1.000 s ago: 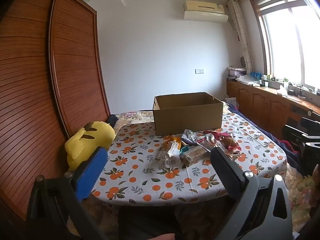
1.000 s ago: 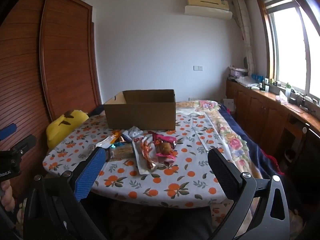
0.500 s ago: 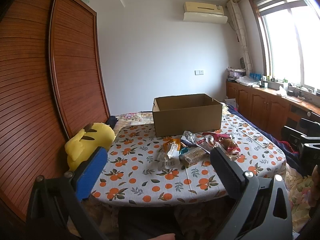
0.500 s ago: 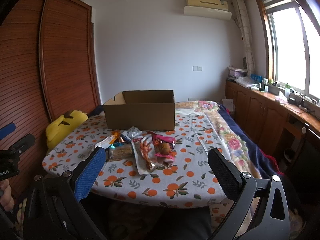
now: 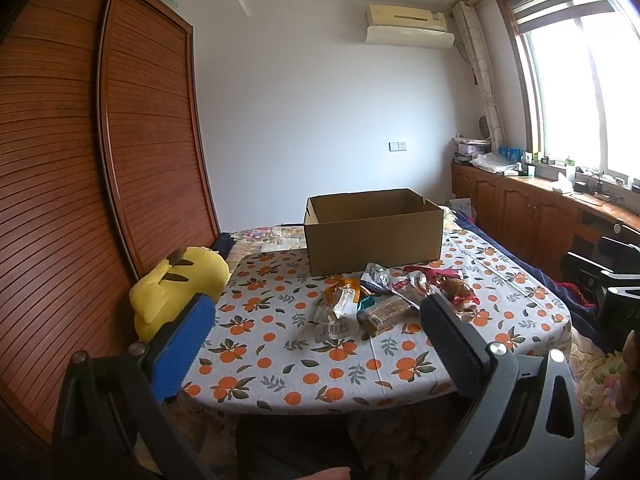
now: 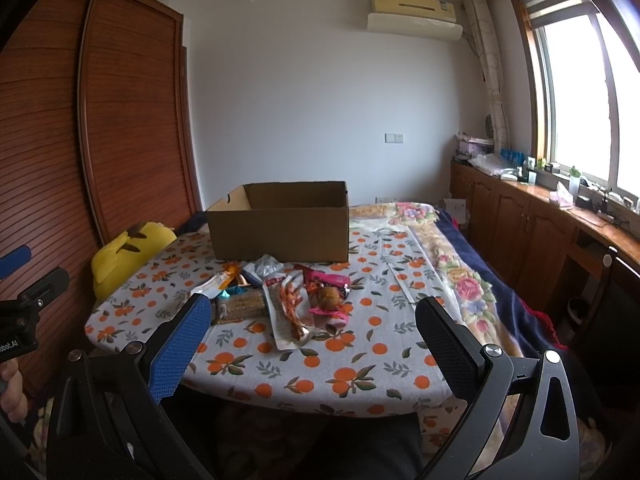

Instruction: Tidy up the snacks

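On the orange-patterned tablecloth (image 6: 340, 364), a heap of snack packets (image 6: 280, 296) lies just in front of an open cardboard box (image 6: 280, 222), well short of both grippers. Left gripper (image 5: 316, 334) and right gripper (image 6: 312, 334) hang before the table edge, jaws spread wide, holding and touching nothing. Only the right wrist view shows a hand (image 6: 12, 390) gripping the left tool's handle, while both show the yellow plush toy (image 5: 176, 284).

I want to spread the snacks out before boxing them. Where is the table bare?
Bare tablecloth runs along the near edge, also right of the snack pile and left toward the yellow plush. Crowded: between pile and cardboard box.
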Demonstrator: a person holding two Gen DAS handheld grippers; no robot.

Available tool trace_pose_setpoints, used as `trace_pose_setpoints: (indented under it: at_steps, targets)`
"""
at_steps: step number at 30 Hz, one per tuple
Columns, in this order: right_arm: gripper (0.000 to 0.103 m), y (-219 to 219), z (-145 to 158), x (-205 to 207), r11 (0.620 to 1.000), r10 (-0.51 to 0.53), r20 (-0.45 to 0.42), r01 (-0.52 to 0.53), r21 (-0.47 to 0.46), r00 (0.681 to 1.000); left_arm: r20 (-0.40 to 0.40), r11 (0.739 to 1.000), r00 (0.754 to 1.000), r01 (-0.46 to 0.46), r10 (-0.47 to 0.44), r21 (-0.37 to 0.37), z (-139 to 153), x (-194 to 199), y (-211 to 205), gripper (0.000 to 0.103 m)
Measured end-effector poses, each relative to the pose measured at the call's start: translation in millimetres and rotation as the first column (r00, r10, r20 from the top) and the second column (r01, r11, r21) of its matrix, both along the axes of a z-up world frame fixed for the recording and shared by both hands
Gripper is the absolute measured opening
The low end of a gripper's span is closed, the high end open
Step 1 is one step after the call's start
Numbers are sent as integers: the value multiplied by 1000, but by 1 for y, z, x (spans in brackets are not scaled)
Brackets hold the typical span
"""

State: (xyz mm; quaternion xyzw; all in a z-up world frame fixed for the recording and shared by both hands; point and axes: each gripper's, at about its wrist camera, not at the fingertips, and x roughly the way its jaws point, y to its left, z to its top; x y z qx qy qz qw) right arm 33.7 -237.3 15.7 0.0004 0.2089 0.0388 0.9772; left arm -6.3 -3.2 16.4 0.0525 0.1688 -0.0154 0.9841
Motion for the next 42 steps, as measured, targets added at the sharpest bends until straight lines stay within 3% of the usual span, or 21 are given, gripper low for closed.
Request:
trace_pose_setpoints:
  at_steps: [30,42]
  targets:
    - [103,1,1,-2,1000,3,2,-3,2,1000,0,1000,1000,0,0,-1,-1,0,-1,103]
    - [103,3,-10,0,1000,4,-18,-4,4,1000,-38,1000,999,6,-6,3,-18,6,-7,103]
